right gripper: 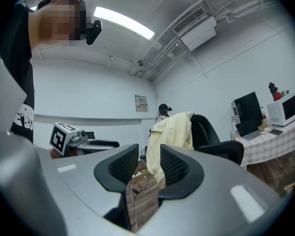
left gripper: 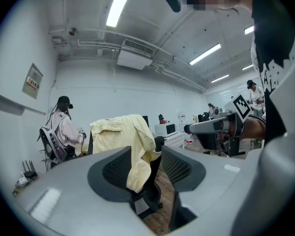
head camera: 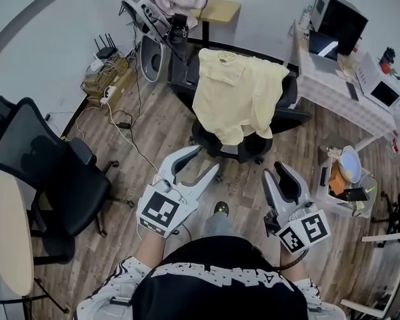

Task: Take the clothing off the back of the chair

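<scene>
Across open floor (head camera: 161, 135) from the shirt (head camera: 237, 95), left claw (head camera: 209, 159) and right claw (head camera: 275, 170) gape empty.

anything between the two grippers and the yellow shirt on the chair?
Head view: only wood floor and the chair's black base separate the left gripper and right gripper from the yellow shirt. Both grippers' fingers stand apart, empty.
</scene>
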`<state>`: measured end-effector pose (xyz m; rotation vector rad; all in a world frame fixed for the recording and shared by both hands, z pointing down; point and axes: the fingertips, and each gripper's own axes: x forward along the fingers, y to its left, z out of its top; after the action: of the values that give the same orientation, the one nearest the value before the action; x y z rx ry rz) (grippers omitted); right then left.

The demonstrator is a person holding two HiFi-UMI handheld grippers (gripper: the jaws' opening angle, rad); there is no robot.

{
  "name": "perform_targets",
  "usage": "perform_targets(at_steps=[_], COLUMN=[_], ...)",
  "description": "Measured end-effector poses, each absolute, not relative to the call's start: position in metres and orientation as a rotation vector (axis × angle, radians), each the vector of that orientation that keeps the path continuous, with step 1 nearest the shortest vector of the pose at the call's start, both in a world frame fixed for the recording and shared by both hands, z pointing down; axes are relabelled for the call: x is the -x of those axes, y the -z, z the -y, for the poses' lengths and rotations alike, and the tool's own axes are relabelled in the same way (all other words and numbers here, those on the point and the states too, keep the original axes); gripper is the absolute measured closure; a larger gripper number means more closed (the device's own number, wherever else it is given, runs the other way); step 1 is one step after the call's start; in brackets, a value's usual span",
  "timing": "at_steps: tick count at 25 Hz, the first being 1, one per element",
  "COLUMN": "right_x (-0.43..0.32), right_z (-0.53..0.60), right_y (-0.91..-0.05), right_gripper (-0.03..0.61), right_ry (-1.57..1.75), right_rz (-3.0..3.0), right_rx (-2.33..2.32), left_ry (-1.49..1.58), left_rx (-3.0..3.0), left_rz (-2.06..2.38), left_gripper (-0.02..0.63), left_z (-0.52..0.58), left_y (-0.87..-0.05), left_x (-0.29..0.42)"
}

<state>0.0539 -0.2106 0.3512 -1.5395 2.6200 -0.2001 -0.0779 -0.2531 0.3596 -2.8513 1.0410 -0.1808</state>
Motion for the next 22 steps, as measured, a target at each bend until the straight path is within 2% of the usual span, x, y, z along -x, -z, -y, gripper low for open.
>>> perform_targets(at_steps=[22], right_x=[-0.09], right_z=[0.342], right_y=[-0.353], right_gripper=[0.402], right_ry=[0.196], right_rz=[-2.621], right_rx=[1.555], left_ry=[0.214], left_rx=[2.834], left_rz=[-1.164], left_gripper=[0.384], left_z=[0.386], left_y=[-0.365], left_x=[0.066])
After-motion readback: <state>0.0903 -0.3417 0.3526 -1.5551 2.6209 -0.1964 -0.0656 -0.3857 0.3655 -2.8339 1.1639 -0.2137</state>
